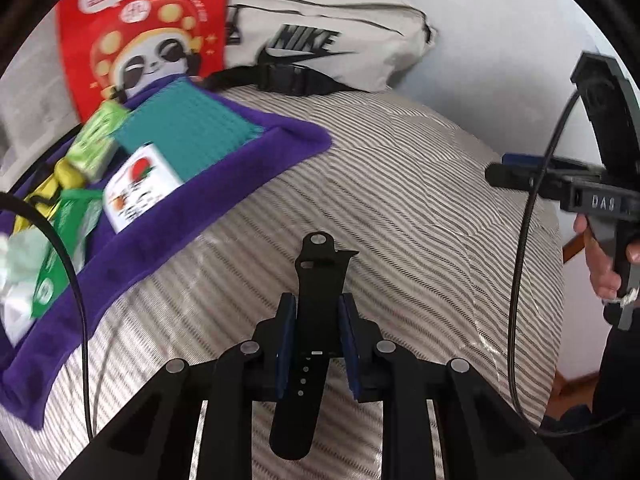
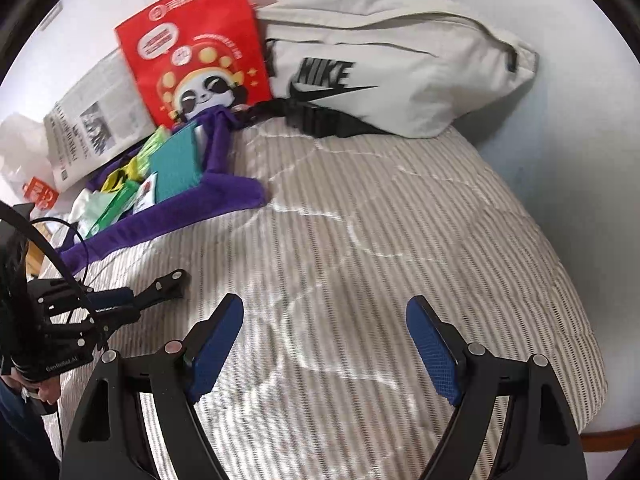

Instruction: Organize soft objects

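Note:
My left gripper (image 1: 318, 312) is shut on a black rubber watch strap (image 1: 316, 280) and holds it above the striped quilt (image 1: 400, 200). The strap's tip also shows in the right wrist view (image 2: 170, 280), beside the left gripper (image 2: 120, 300). My right gripper (image 2: 324, 320) is open and empty over the quilt; it shows at the right edge of the left wrist view (image 1: 496, 172). A purple fabric tray (image 1: 224, 184) at the left holds a teal cloth (image 1: 192, 128), green packets (image 1: 96, 140) and a white packet (image 1: 140, 188).
A cream Nike waist bag (image 2: 400, 76) lies at the back against the wall. A red panda-print bag (image 2: 192, 60) leans behind the tray (image 2: 232, 192), next to a newspaper (image 2: 92, 120). Black cables hang at the left of both views.

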